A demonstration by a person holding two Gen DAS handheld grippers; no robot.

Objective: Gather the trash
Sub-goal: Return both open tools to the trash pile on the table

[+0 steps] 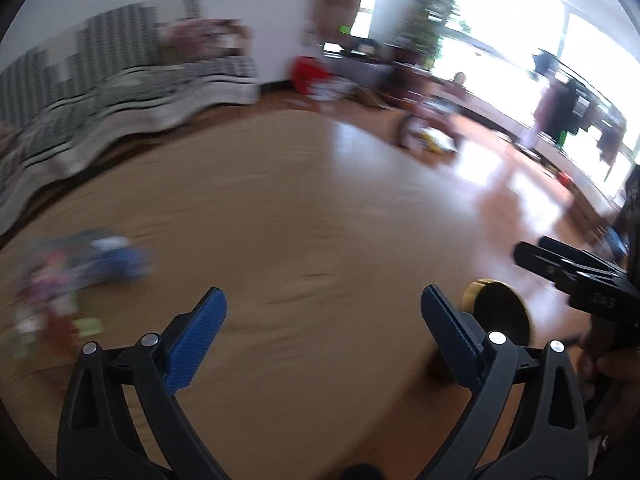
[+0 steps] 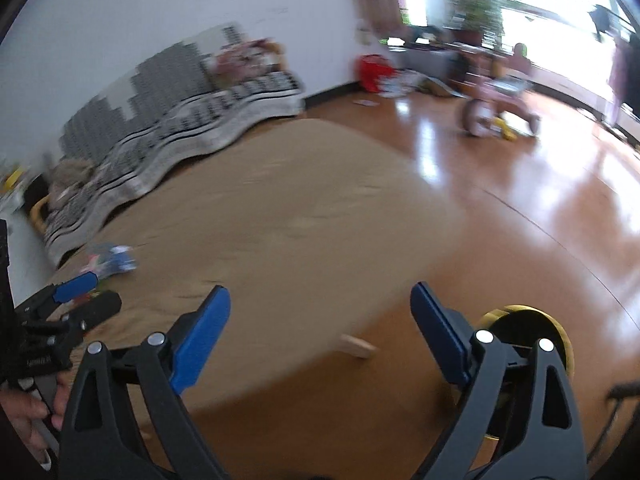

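1. Left gripper [image 1: 323,322]: blue pads spread wide, nothing between them, above the tan rug [image 1: 280,208].
2. Right gripper [image 2: 320,320]: jaws likewise wide and empty, over the rug's edge.
3. Trash [image 1: 80,276]: blurred, colourful wrappers on the rug, off to the left, well apart from both grippers.
4. Bin [image 2: 524,320]: round, yellow-rimmed, black-lined, on the wooden floor [image 2: 520,208] beside the right gripper.

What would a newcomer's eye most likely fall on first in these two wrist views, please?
Probably the left gripper and right gripper, both open and empty, filling the foreground above a tan table. Next, the blurred heap of colourful wrappers at the table's left side. Behind it sits a sofa under a grey patterned cover, with a pink tricycle on the glossy floor by the bright windows.
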